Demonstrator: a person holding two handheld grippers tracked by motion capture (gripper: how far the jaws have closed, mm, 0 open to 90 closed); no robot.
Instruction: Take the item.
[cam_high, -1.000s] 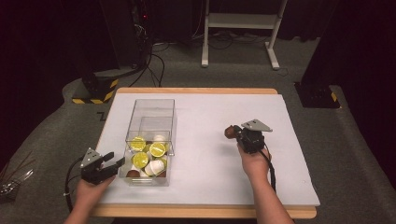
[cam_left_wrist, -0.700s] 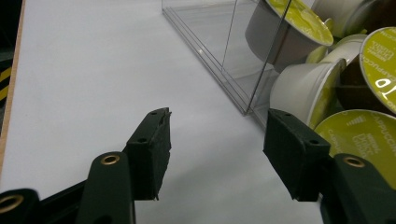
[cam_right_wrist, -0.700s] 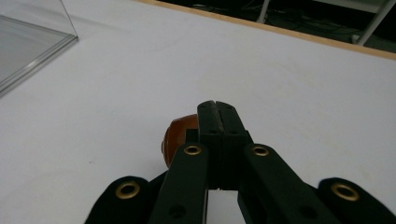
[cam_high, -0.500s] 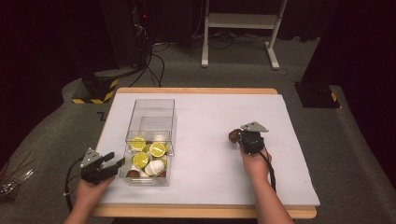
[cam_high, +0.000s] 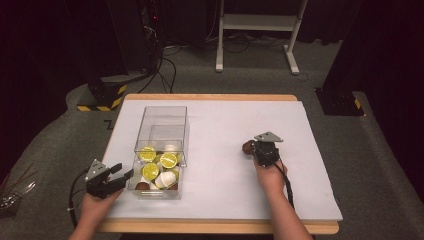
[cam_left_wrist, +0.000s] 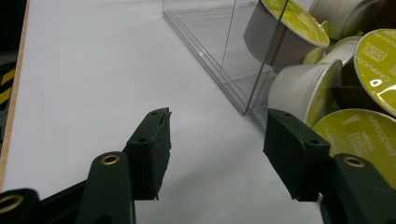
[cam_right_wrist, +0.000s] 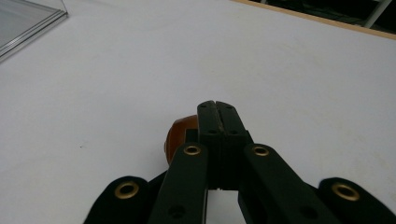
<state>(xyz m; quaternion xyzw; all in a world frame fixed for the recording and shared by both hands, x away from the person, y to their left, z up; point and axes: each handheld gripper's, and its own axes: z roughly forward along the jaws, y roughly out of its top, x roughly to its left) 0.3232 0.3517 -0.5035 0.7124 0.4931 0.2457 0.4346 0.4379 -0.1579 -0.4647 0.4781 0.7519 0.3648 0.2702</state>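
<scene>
Here a glossy brown capsule (cam_right_wrist: 180, 130) sits beside closed right tongs (cam_right_wrist: 218, 108); left tongs (cam_left_wrist: 215, 140) wide.

left gripper (cam_left_wrist: 215, 154) gapes beside clear box (cam_left_wrist: 233, 60) of capsules (cam_left_wrist: 303, 88).

The person's left hand (cam_high: 95, 207) comes in from the near left edge, holding the left gripper (cam_high: 121, 176) low and level, pointing to the right with its jaws standing apart and nothing between the pads (cam_left_wrist: 152, 149). The right hand (cam_high: 270, 175) reaches farther forward, its forearm slanting up from the near edge. The right gripper (cam_high: 257, 148) points left and away, jaws pressed flat together.
</scene>
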